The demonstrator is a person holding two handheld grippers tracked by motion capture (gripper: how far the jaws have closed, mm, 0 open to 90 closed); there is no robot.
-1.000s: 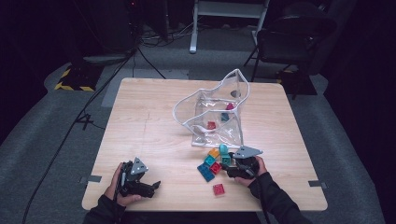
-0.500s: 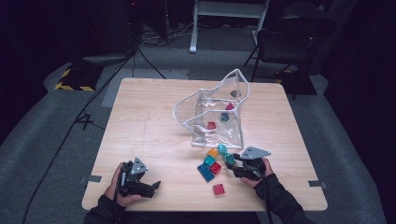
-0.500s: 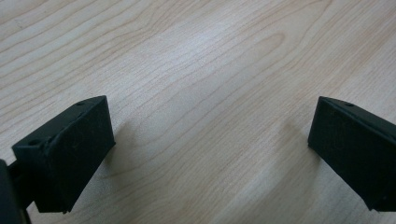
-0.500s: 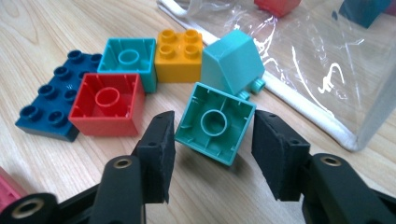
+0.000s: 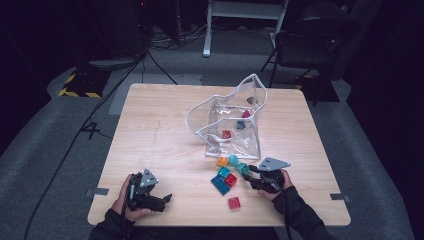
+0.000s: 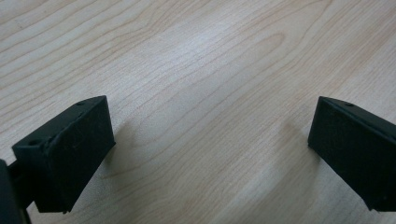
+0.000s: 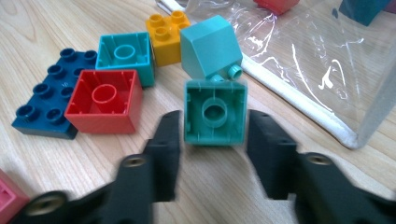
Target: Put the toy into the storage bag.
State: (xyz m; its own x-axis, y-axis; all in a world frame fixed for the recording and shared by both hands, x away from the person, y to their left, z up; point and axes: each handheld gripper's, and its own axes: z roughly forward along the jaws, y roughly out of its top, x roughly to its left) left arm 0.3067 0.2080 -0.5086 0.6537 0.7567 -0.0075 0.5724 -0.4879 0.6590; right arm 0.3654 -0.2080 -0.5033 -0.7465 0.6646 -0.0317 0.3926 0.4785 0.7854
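We have the right tool (image 7: 214, 144) clamped on a teal brick (image 7: 215, 112), jaws just closed in, pads flush on both its sides, hollow underside facing the camera. The brick sits on the tabletop (image 5: 165, 135) just outside the clear bag (image 5: 235, 125), touching a second teal brick (image 7: 209, 45) on the bag side. Red brick (image 7: 105, 100), blue plate (image 7: 44, 105), yellow brick (image 7: 168, 30) lie near the bag too. Left tool (image 6: 205, 154) is wide open over bare wood, well apart from the bag.
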